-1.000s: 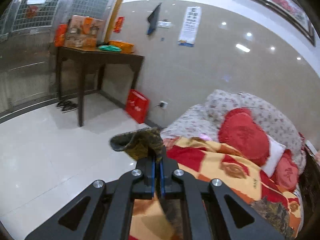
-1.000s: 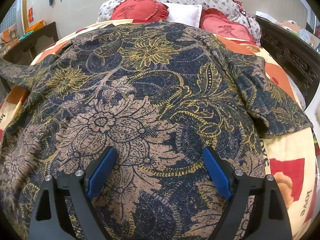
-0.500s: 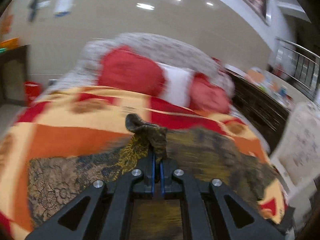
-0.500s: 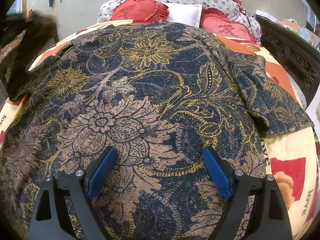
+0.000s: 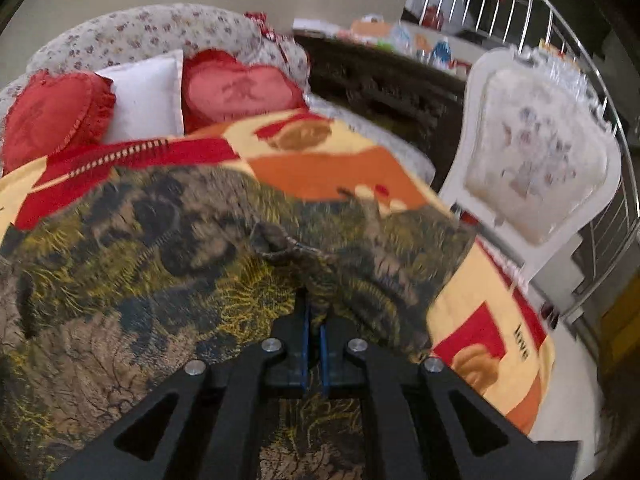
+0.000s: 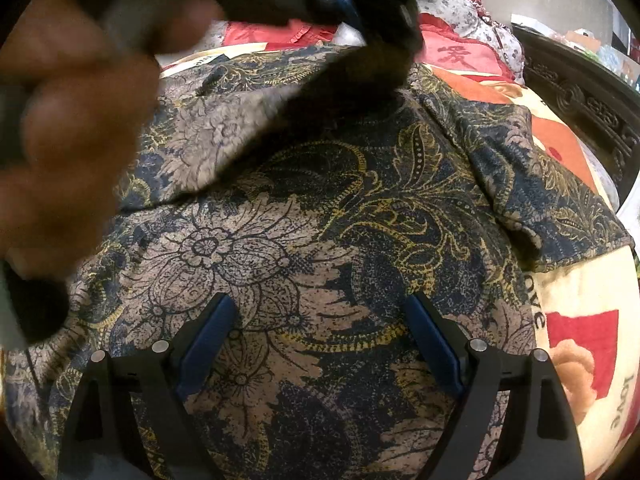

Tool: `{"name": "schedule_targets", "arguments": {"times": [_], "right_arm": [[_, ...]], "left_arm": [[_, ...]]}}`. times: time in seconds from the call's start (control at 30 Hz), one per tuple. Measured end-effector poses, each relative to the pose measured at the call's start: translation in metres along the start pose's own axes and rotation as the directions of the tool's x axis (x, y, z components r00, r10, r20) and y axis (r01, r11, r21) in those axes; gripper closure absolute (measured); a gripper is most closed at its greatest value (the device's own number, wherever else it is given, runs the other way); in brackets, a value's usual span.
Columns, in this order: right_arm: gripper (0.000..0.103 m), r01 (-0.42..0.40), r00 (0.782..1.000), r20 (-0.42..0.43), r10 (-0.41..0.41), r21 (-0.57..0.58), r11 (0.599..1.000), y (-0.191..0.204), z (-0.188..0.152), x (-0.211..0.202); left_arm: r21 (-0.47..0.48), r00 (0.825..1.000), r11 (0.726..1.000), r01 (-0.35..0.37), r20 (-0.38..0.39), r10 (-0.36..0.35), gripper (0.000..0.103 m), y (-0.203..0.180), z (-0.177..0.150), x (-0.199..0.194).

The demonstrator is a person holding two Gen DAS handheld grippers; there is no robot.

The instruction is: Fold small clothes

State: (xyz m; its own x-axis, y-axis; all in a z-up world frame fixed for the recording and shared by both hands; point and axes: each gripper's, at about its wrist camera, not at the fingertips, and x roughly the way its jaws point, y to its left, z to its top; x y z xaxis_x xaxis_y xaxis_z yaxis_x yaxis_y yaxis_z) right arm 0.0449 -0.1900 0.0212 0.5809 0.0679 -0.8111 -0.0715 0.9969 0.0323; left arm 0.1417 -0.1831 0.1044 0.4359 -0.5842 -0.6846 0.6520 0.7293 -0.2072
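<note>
A dark blue, tan and gold floral shirt (image 6: 320, 248) lies spread over the bed. My left gripper (image 5: 314, 316) is shut on the shirt's sleeve end (image 5: 288, 246), holding it above the body of the shirt (image 5: 120, 272). In the right wrist view that left gripper (image 6: 360, 8) and the hand (image 6: 68, 128) holding it show blurred at the top left, with the lifted sleeve (image 6: 208, 128) folded inward over the shirt. My right gripper (image 6: 320, 320) stands open low over the shirt's lower half, nothing between its blue pads (image 6: 434, 344).
The shirt rests on an orange, red and cream blanket (image 5: 480, 320). Red heart cushions (image 5: 236, 92) and a white pillow (image 5: 148, 100) sit at the head. A white upholstered chair (image 5: 532, 160) and a dark carved cabinet (image 5: 380, 88) stand beside the bed, with a metal railing (image 5: 560, 20) behind.
My left gripper swung from the bed's left side, facing the room, across over the shirt, carrying the sleeve inward. It now appears in the right wrist view. The right gripper stayed still.
</note>
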Motion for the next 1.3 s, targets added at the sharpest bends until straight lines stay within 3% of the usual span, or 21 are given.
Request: {"name": "schedule_targets", "arguments": {"times": [0.1, 0.17, 0.27, 0.37, 0.5, 0.57, 0.63, 0.7, 0.73, 0.77, 0.8, 0.83, 0.87, 0.93, 1.03, 1.1, 1.17, 1.23, 1.3], "right_arm": [[0.013, -0.003, 1.000, 0.000, 0.003, 0.002, 1.000, 0.001, 0.000, 0.000], [0.013, -0.004, 1.000, 0.000, 0.004, 0.002, 1.000, 0.002, 0.000, 0.000], [0.013, -0.002, 1.000, 0.001, 0.002, 0.001, 1.000, 0.003, 0.000, 0.000], [0.014, -0.004, 1.000, -0.004, 0.004, 0.002, 1.000, 0.001, 0.001, -0.001], [0.025, -0.061, 0.995, 0.087, 0.055, 0.062, 0.996, -0.024, 0.018, -0.027], [0.025, -0.037, 0.988, 0.151, 0.021, 0.102, 0.994, -0.042, 0.034, -0.039], [0.025, -0.084, 0.980, 0.193, 0.053, 0.154, 0.985, -0.065, 0.058, -0.041], [0.025, -0.160, 0.967, 0.225, 0.121, 0.165, 0.973, -0.074, 0.074, -0.037], [0.030, -0.211, 0.959, 0.222, 0.176, 0.144, 0.967, -0.076, 0.084, -0.028], [0.046, -0.193, 0.966, 0.195, 0.168, 0.120, 0.974, -0.075, 0.092, -0.020], [0.054, -0.134, 0.980, 0.159, 0.119, 0.093, 0.987, -0.073, 0.101, -0.010], [0.057, -0.072, 0.990, 0.130, 0.061, 0.078, 0.994, -0.074, 0.103, -0.001], [0.057, -0.062, 0.992, 0.115, 0.052, 0.080, 0.995, -0.077, 0.102, 0.004], [0.057, -0.131, 0.989, 0.081, 0.123, 0.104, 0.986, -0.092, 0.102, 0.014], [0.057, -0.141, 0.990, 0.035, 0.138, 0.135, 0.981, -0.110, 0.100, 0.031], [0.065, -0.179, 0.984, 0.011, 0.179, 0.147, 0.973, -0.117, 0.101, 0.041], [0.090, -0.234, 0.972, 0.016, 0.234, 0.127, 0.964, -0.114, 0.101, 0.040], [0.097, -0.260, 0.965, 0.050, 0.256, 0.130, 0.957, -0.118, 0.102, 0.034], [0.097, -0.240, 0.970, 0.066, 0.232, 0.165, 0.957, -0.129, 0.103, 0.032]], "left_arm": [[-0.001, 0.999, 1.000, 0.013, -0.035, -0.013, 0.081, 0.004, -0.011, 0.000], [0.002, 0.999, 1.000, 0.009, -0.035, -0.009, 0.059, 0.005, -0.018, -0.007], [-0.028, 1.000, 1.000, -0.008, 0.008, 0.008, 0.058, 0.019, -0.034, -0.034], [-0.113, 0.995, 0.990, -0.089, 0.039, 0.093, 0.058, 0.046, -0.060, -0.067], [-0.207, 0.966, 0.948, -0.241, 0.040, 0.254, 0.058, 0.076, -0.119, -0.108], [-0.215, 0.934, 0.915, -0.341, 0.034, 0.355, 0.058, 0.083, -0.145, -0.120], [-0.238, 0.916, 0.893, -0.382, 0.029, 0.400, 0.057, 0.089, -0.160, -0.123], [-0.294, 0.916, 0.879, -0.375, 0.025, 0.400, 0.057, 0.097, -0.176, -0.122], [-0.307, 0.918, 0.877, -0.370, 0.023, 0.396, 0.057, 0.099, -0.182, -0.120], [-0.318, 0.916, 0.870, -0.377, 0.007, 0.400, 0.057, 0.102, -0.187, -0.116], [-0.331, 0.913, 0.861, -0.386, -0.008, 0.407, 0.057, 0.104, -0.188, -0.115], [-0.344, 0.909, 0.852, -0.394, -0.007, 0.418, 0.057, 0.106, -0.189, -0.117], [-0.357, 0.907, 0.846, -0.396, -0.004, 0.422, 0.056, 0.108, -0.190, -0.118], [-0.373, 0.907, 0.839, -0.396, -0.016, 0.421, 0.056, 0.112, -0.192, -0.117], [-0.386, 0.908, 0.834, -0.396, -0.027, 0.418, 0.056, 0.115, -0.193, -0.116], [-0.384, 0.904, 0.831, -0.403, -0.028, 0.426, 0.056, 0.115, -0.193, -0.116], [-0.386, 0.904, 0.829, -0.404, -0.028, 0.427, 0.055, 0.115, -0.193, -0.116], [-0.391, 0.904, 0.828, -0.402, -0.029, 0.426, 0.055, 0.116, -0.193, -0.116], [-0.397, 0.904, 0.826, -0.401, -0.028, 0.426, 0.055, 0.117, -0.194, -0.117]]}}
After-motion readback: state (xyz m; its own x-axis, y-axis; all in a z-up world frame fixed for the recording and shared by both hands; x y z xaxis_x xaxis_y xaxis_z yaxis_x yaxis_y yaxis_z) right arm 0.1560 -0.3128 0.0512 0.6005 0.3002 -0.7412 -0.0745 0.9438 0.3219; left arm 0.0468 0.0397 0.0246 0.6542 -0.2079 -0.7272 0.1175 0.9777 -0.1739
